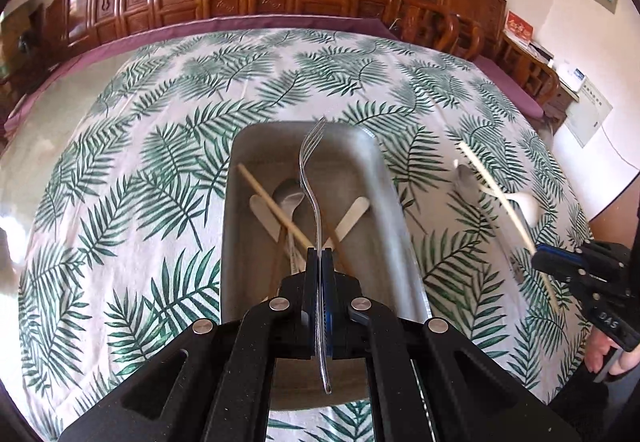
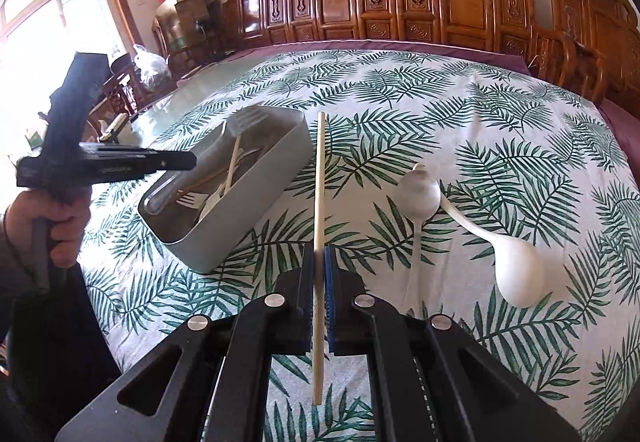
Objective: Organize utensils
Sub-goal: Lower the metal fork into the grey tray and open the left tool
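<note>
Now the left gripper (image 1: pixel 319 256) is clamped tight on a slim, shiny metal fork (image 1: pixel 311 177), tines up at frame centre, right over the grey rectangular tray (image 1: pixel 384 177) of chopsticks and spoons. The right gripper (image 2: pixel 319 256) is closed on a pale wooden chopstick (image 2: pixel 319 181), running straight up mid-frame. Right of it, a metal spoon (image 2: pixel 418 197) and a glossy white ladle (image 2: pixel 516 272) lie on the palm-leaf tablecloth (image 2: pixel 480 121).

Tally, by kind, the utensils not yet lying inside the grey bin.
Forks: 1, the fork in the left gripper
Chopsticks: 1, the chopstick in the right gripper
Spoons: 2, grey spoon and white spoon, on the tablecloth
Total: 4
</note>
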`<state>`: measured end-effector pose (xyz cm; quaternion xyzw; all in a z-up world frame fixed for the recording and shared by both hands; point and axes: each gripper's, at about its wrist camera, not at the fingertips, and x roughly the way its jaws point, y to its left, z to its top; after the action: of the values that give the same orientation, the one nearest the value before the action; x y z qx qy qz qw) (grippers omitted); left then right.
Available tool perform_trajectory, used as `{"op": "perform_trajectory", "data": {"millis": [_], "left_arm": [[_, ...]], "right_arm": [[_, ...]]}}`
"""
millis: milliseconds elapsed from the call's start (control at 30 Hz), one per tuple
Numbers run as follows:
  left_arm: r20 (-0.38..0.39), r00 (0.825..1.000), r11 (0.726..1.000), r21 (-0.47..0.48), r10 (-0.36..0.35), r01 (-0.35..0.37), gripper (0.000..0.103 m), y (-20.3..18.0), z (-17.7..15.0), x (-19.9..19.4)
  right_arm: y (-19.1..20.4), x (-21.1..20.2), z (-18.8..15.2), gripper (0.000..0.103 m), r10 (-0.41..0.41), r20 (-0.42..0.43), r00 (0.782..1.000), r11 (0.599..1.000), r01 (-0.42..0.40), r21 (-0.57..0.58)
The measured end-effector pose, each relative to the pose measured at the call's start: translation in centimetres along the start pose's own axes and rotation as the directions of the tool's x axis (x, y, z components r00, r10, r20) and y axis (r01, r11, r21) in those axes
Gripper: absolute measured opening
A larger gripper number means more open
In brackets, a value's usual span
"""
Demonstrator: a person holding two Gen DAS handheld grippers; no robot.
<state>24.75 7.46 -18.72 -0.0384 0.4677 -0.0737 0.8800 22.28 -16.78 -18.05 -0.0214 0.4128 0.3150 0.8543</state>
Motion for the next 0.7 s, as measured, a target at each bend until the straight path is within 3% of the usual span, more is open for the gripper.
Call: {"op": "perform_trajectory", "data": {"millis": [700], "left_arm": [[-0.036, 0.999, 1.0, -0.007, -0.001, 0.001, 0.002, 1.6, -1.6, 2.5]], "right_arm": [[2.0, 1.3, 0.8, 0.006, -0.043, -0.05, 0.998, 0.999, 0.042, -0.019]]}}
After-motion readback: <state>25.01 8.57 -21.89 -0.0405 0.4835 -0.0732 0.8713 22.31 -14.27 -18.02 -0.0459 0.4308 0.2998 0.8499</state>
